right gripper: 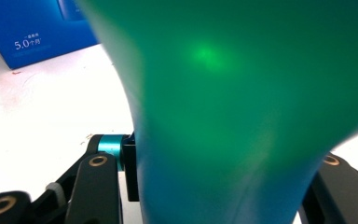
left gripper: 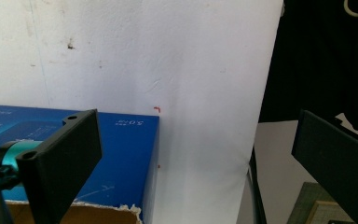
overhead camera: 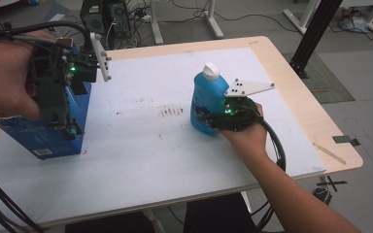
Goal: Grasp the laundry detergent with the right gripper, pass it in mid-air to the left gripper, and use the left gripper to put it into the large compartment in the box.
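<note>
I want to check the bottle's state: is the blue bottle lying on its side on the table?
No, the blue bottle stands upright on the table, its white cap on top.

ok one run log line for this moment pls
right gripper: shut on blue bottle | left gripper: open, over blue box | bottle upright on table

The left gripper [left gripper: 191, 154] hangs with its two black jaws wide apart and nothing between them. Beneath the left-hand jaw lies a blue carton [left gripper: 121, 158] with a torn cardboard edge, resting on the white worktop [left gripper: 168, 56]. A dark cloth [left gripper: 326, 60] fills the upper right.
</note>
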Demonstrator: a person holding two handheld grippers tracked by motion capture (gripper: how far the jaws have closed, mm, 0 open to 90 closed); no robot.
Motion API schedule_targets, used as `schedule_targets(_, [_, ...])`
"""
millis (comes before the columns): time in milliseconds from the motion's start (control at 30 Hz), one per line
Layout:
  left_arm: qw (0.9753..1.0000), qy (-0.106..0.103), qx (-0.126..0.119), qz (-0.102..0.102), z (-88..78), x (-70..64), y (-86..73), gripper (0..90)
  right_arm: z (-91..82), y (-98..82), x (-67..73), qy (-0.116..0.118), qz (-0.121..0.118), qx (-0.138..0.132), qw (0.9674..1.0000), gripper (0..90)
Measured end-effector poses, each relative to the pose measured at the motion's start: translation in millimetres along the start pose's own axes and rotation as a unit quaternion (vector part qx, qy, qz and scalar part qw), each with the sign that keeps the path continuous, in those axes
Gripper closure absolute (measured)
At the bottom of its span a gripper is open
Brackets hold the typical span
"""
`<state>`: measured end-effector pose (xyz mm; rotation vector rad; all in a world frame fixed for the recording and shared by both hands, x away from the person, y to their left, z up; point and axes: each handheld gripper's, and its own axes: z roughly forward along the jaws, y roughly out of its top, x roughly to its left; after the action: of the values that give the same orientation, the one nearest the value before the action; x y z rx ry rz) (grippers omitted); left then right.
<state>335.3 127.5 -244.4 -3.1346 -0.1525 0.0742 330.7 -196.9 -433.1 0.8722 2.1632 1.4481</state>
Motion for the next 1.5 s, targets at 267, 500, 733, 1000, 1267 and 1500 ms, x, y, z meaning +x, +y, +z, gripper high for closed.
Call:
schedule_targets(267, [1.0000, 0.001, -0.002, 0.003, -1.0, -0.7, 6.0, 1.7, -3.3, 5.8, -0.4, 0.016, 0.003, -0.010, 0.9998, 46.4])
schedule_targets(500, [1.0000, 0.001, -0.003, 0.006, -2.3, 0.7, 12.0, 1.7, -11.1, 23.7, 1.1, 0.048, -0.011, -0.005, 0.9988, 46.2])
schedule_targets(733, [1.0000, 0.004, -0.003, 0.006, -7.1, 4.6, 22.0, 1.7, -18.4, 42.0, 3.6, 0.102, -0.039, 0.010, 0.9940, 46.1])
schedule_targets(1000, [0.9997, 0.008, -0.008, 0.019, -11.3, 4.4, 42.7, 1.7, -24.3, 63.5, 10.8, 0.171, -0.074, 0.023, 0.9822, 46.1])
schedule_targets(1267, [0.9995, 0.003, -0.011, 0.030, -12.1, 1.7, 53.9, 1.6, -20.9, 72.8, 25.1, 0.246, -0.110, 0.033, 0.9626, 45.9])
schedule_targets(1500, [0.9994, -0.004, -0.007, 0.035, -12.0, -0.3, 58.9, 1.7, -11.5, 69.7, 41.2, 0.296, -0.136, 0.047, 0.9444, 45.9])
